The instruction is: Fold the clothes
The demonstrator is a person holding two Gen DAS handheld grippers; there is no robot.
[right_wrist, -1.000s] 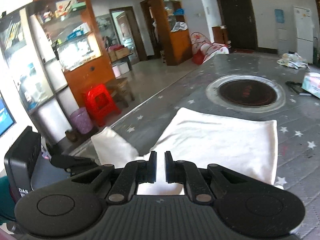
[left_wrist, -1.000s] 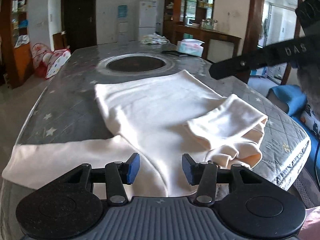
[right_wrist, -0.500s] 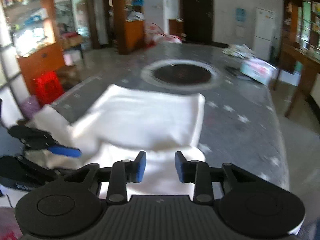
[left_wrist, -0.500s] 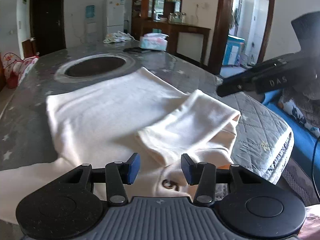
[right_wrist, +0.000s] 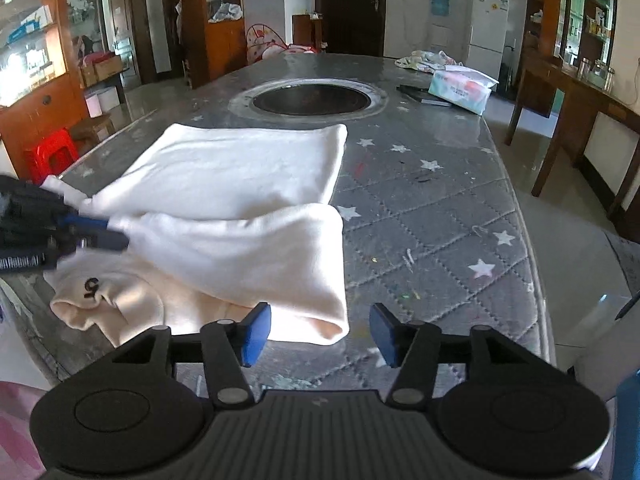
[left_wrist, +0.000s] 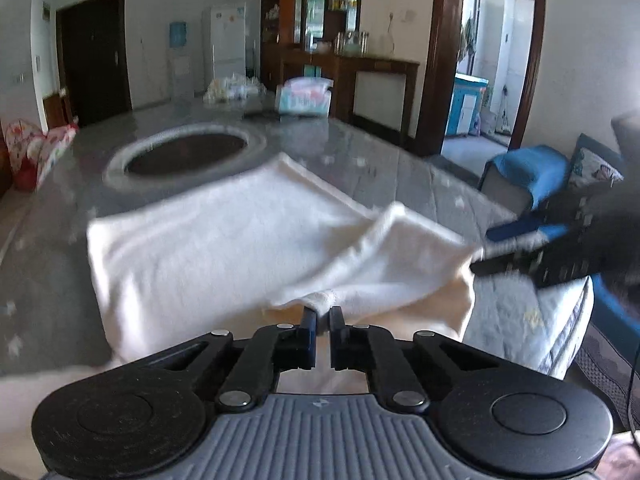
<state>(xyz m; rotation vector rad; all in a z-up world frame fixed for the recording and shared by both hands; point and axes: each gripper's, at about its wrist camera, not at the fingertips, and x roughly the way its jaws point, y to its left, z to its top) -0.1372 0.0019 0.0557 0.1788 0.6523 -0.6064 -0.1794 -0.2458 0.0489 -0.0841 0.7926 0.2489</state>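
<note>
Half a second ago our left gripper (left_wrist: 323, 314) stood with its jaws apart above the cream garment (right_wrist: 240, 172); now those jaws have closed on a bunched edge of the folded-over sleeve, and a small tuft of cloth pokes up between them. In the right wrist view we see the same pinch from the side, at the left of the folded layer, with the cloth pulled into a taut ridge toward it. Our right gripper (right_wrist: 318, 332) has done the opposite: a second ago it was nearly closed, and now its blue pads (right_wrist: 256, 334) stand wide apart, holding nothing, just short of the near right corner of that folded layer.

The garment lies on the near part of the star-patterned quilted surface (right_wrist: 440, 216), its body spread flat toward the far round recess (right_wrist: 312, 98), the sleeve doubled across it, and a collar or cuff with a dark mark (right_wrist: 91, 287) hanging near the left edge. A tissue pack (right_wrist: 460, 90) sits well apart at the far right.

We judge that one fold is laid and we are taking hold for the next. The right gripper would probably need to grasp the near corner so that both ends lift together; with only one end held, the layer could slide or skew.
</note>
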